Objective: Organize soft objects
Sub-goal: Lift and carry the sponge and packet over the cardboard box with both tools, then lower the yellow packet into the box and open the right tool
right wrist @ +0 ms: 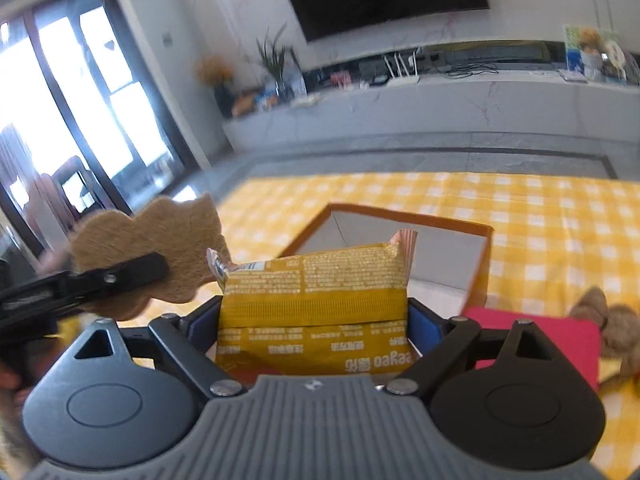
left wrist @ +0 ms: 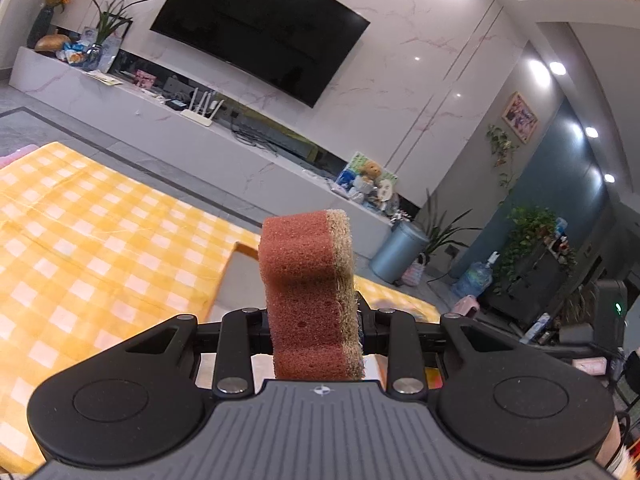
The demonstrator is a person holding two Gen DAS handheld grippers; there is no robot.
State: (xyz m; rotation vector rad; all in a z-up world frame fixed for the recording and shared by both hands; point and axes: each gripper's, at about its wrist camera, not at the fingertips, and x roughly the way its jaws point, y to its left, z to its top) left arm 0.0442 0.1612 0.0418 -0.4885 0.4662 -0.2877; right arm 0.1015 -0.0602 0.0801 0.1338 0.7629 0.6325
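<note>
A dark television (left wrist: 260,28) hangs on the pale marble wall above a long white media shelf (left wrist: 120,96), which carries a white router (left wrist: 198,114), a potted green plant (left wrist: 106,28) and a vase of dried yellow flowers (left wrist: 50,8). Further along the shelf sits a small teddy bear (left wrist: 370,172), with a grey round bin (left wrist: 398,254) and a water bottle (left wrist: 476,278) on the floor nearby. A glass door (right wrist: 92,92) glows bright in the right wrist view.

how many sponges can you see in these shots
1. The sponge, reddish foam with a tan scrubbing side, is clamped upright in the left gripper; the right wrist view shows the same one beside the yellow packet. Others could be out of frame.
</note>
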